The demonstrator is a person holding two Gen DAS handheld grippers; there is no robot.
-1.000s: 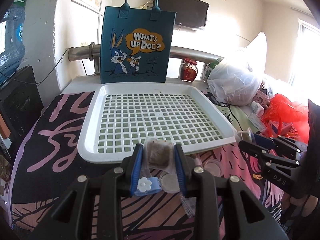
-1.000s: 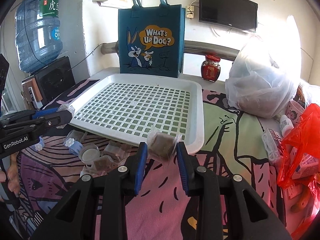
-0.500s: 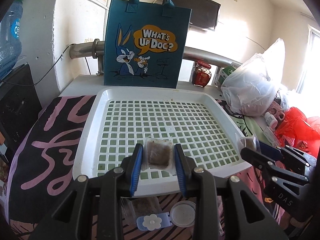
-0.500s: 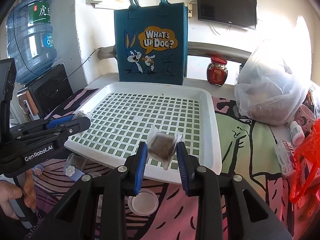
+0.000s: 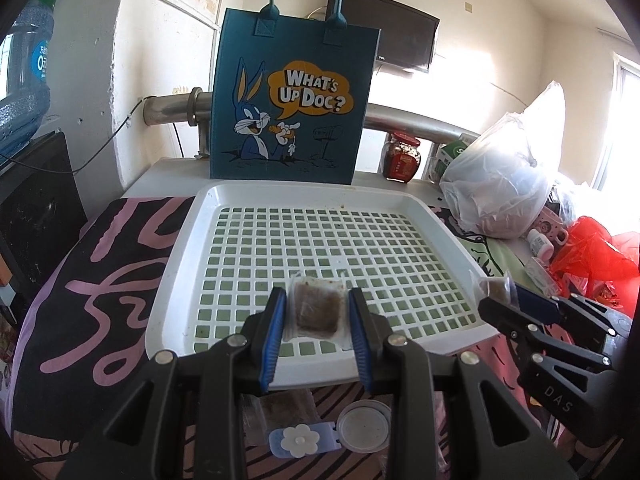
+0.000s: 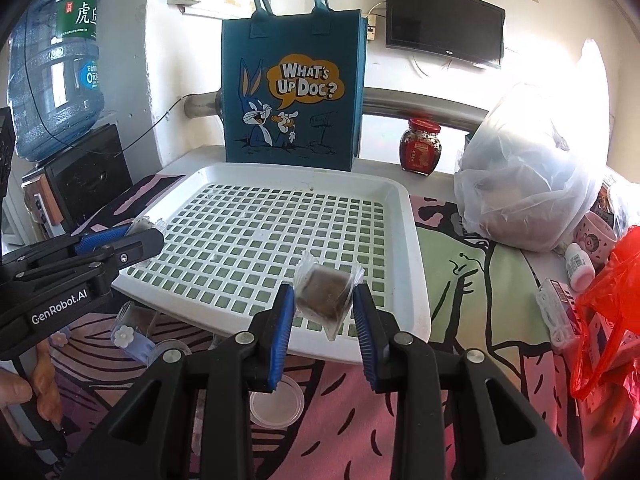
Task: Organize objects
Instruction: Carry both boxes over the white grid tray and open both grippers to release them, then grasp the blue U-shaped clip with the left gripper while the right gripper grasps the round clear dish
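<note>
My left gripper (image 5: 317, 312) is shut on a clear-wrapped brown cube packet (image 5: 317, 309), held over the near edge of the white slotted tray (image 5: 240, 194). My right gripper (image 6: 323, 304) is shut on a second wrapped brown cube packet (image 6: 326, 294), above the tray's (image 6: 416, 240) near right corner. In each wrist view the other gripper shows from the side: the right gripper (image 5: 494, 300) at the tray's right edge, the left gripper (image 6: 148, 232) at its left edge. On the patterned cloth before the tray lie a round clear lid (image 5: 364, 426), a blue flower clip (image 5: 298, 438) and more brown packets (image 6: 138, 316).
A blue "What's Up Doc?" tote bag (image 5: 290, 108) stands behind the tray. A red jar (image 6: 420, 146), a white plastic bag (image 6: 532, 176), a red bag (image 6: 608, 312) and small bottles crowd the right side. A water jug (image 6: 56, 64) and black box stand left. A hand (image 6: 16, 392) holds the left gripper.
Both grippers have moved forward and up from the loose items on the cloth to over the tray's near edge, each still holding its packet.
</note>
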